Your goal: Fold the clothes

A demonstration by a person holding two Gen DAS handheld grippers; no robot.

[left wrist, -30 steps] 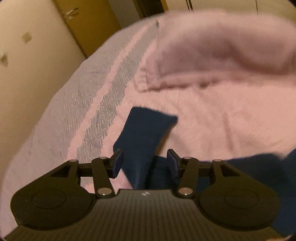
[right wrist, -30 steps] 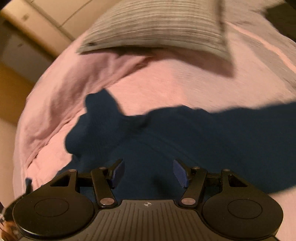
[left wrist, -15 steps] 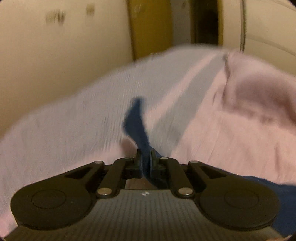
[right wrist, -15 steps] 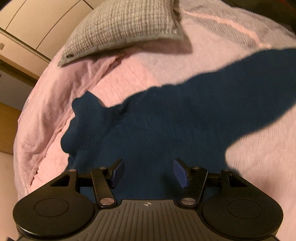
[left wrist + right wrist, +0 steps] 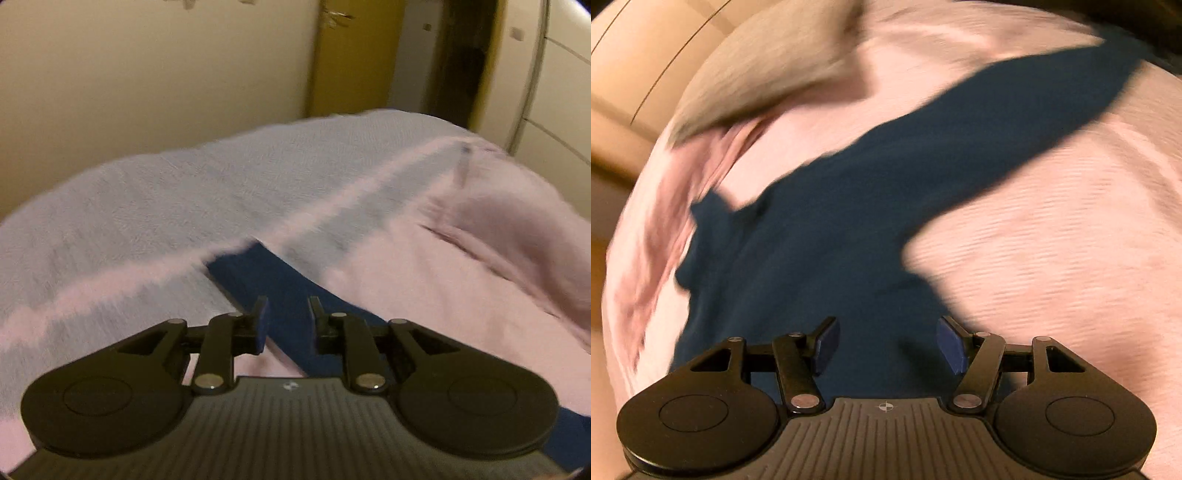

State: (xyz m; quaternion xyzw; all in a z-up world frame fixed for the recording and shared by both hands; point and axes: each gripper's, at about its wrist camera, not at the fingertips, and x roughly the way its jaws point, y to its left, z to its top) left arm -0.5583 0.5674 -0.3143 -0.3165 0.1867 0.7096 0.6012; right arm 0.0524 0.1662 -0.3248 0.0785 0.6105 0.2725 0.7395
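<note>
A dark blue long-sleeved garment (image 5: 827, 229) lies spread on a pink bed cover (image 5: 1052, 258). One sleeve stretches up to the right in the right wrist view. My right gripper (image 5: 886, 341) is open and hovers over the garment's body. In the left wrist view the other sleeve (image 5: 269, 280) lies flat, running out over the grey bedspread (image 5: 166, 206). My left gripper (image 5: 286, 314) is open, its fingers either side of that sleeve, holding nothing.
A grey pillow (image 5: 768, 77) lies at the head of the bed. A rumpled pink sheet (image 5: 517, 221) bunches at the right of the left wrist view. A cream wall (image 5: 147, 74) and a yellow door (image 5: 351, 55) stand beyond the bed's edge.
My left gripper, shut on the sleeve half a second ago, has opened and the sleeve now lies stretched out flat. The right gripper has swung, staying open above the garment.
</note>
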